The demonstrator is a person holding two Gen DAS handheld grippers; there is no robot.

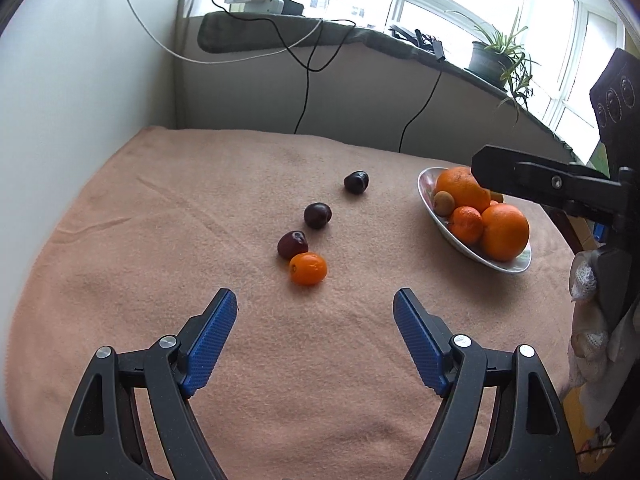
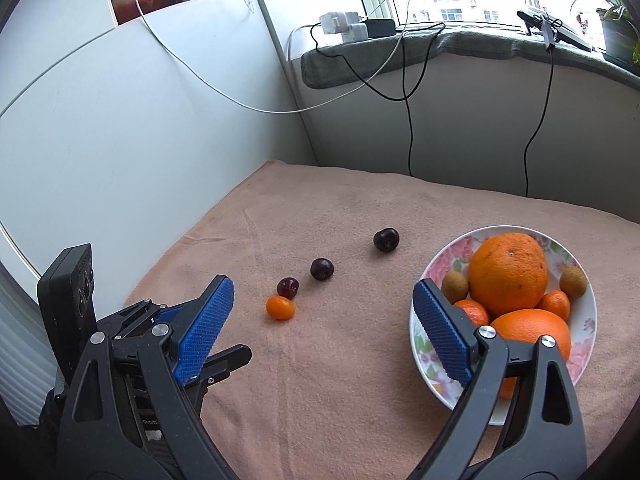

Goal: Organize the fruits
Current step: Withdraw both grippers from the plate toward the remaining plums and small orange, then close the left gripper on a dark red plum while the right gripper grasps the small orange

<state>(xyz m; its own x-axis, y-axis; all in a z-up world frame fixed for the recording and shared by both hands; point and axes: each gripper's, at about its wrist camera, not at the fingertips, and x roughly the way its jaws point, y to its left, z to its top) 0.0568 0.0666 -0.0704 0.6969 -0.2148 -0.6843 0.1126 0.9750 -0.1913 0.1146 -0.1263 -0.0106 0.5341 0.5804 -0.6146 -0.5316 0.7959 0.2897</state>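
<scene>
Left wrist view looks down over a desk [image 1: 160, 280] covered with a peach-coloured cloth, with the left tongs [image 1: 315, 300] spread wide and holding nothing, their blue ribbed pads hanging above bare cloth. Just beyond them lies a small orange fruit [image 1: 307, 268], touching a dark red cherry [image 1: 292, 244]; a second cherry [image 1: 317, 215] and a third cherry [image 1: 356, 182] trail away toward the back, each apart from the next. To the right sits a bowl [image 1: 448, 236] piled with oranges and smaller fruit, and only this view shows one black finger of the right tongs [image 1: 520, 178] reaching in from the right edge over the bowl's far side. Right wrist view shows the same row of fruit from the other side: small orange fruit [image 2: 281, 307], cherry [image 2: 288, 287], second cherry [image 2: 322, 269], third cherry [image 2: 386, 239]. Here the right tongs [image 2: 324, 296] are also wide apart and empty, with the right-hand pad in front of the bowl [image 2: 424, 364]. This view alone reveals the bowl's pink flower pattern and its contents clearly (two large oranges, two smaller orange fruits, two brown round fruits). It also catches the left tongs [image 2: 224, 360] from the side, low at the left edge. Both views show a windowsill [image 1: 380, 40] with cables behind the desk.
</scene>
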